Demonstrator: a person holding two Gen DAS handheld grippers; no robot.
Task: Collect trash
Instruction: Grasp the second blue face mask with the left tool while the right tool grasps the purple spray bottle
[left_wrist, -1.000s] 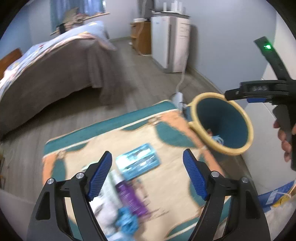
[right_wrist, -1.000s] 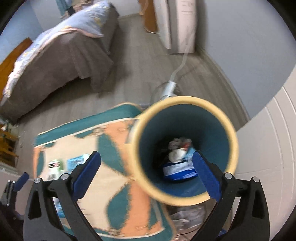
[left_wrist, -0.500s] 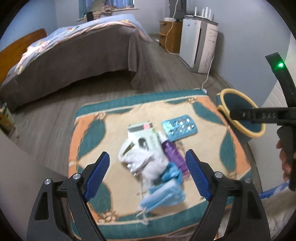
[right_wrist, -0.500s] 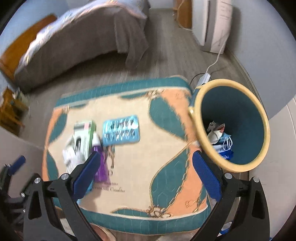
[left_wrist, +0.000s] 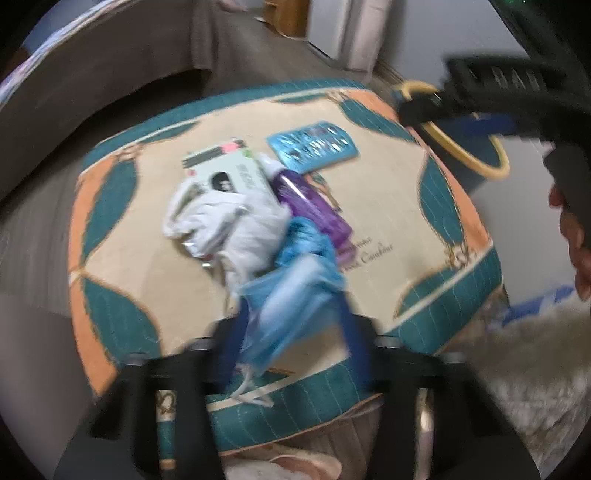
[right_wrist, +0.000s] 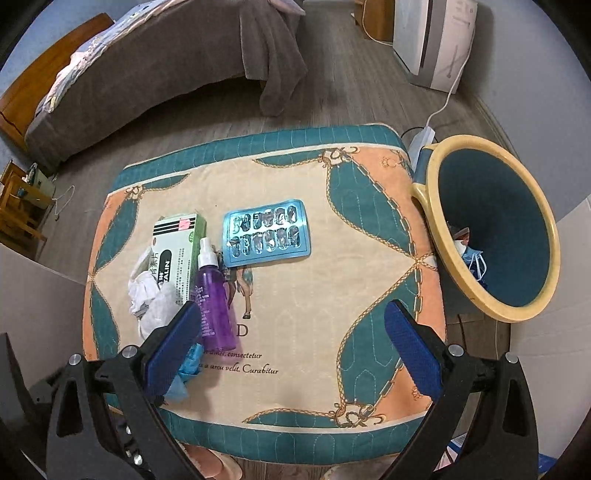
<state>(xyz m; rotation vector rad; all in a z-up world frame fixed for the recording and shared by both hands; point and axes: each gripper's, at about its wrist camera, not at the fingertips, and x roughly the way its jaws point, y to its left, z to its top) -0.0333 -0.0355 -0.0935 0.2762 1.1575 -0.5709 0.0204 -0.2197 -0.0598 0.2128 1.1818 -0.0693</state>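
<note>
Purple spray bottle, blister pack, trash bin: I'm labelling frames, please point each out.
purple spray bottle (right_wrist: 213, 295), right wrist view, on its body.
blister pack (right_wrist: 266, 233), right wrist view, on its middle.
trash bin (right_wrist: 493, 311), right wrist view, on its yellow rim.

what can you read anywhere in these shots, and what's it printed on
"ALIN": end of a cut-off word on the green and white box; its finer print is too small.
"a arcu velit. Curabitur" and "consectetur": printed on the mat.
"D": large letter on the mat.
Purple spray bottle label: too small to read.
Blister pack: unreadable.
</note>
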